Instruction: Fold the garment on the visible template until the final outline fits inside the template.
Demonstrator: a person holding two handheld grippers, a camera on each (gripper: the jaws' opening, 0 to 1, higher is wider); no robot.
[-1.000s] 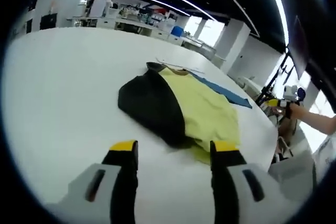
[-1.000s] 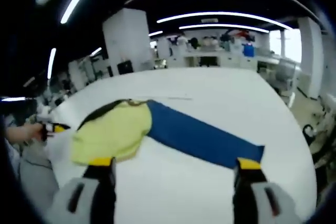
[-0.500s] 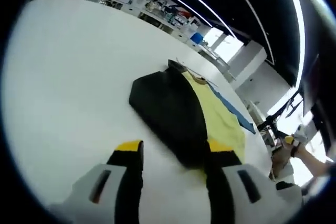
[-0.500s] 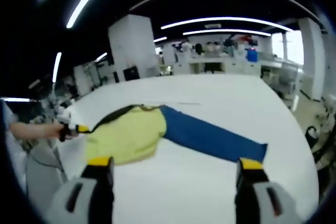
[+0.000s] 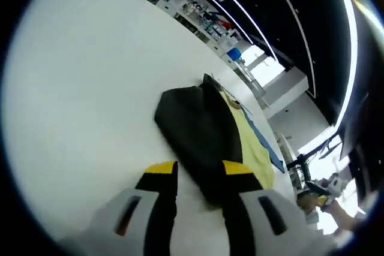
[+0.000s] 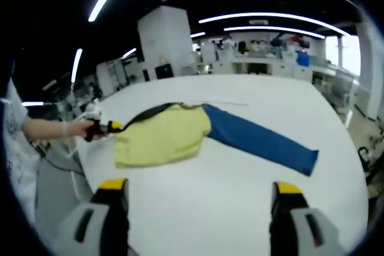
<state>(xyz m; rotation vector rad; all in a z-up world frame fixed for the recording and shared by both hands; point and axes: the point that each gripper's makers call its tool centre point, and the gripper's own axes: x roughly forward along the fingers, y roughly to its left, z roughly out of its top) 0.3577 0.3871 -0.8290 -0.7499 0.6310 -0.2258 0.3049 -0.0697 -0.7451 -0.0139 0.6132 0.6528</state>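
The garment lies flat on the white table (image 6: 240, 208). It has a yellow body (image 6: 165, 139), a blue sleeve (image 6: 261, 142) stretched to the right and a black sleeve (image 6: 147, 114) on the far left side. In the left gripper view the black sleeve (image 5: 198, 130) runs down to my left gripper (image 5: 198, 172). The sleeve's near end lies between the jaws, which still stand apart. The yellow body (image 5: 252, 145) lies just beyond it. My left gripper (image 6: 107, 128), held by a hand, sits at the black sleeve's tip. My right gripper (image 6: 201, 187) is wide open over bare table, short of the garment.
A thin pale line (image 6: 231, 103) runs on the table past the collar. The person's arm (image 6: 54, 129) reaches in at the table's left edge. White pillars, desks and ceiling lights stand far behind. In the left gripper view, my right gripper (image 5: 317, 189) shows small at the right.
My left gripper has come up to the black sleeve's end and its jaws have drawn closer together. The right gripper view has pulled back a little. The garment itself has not moved.
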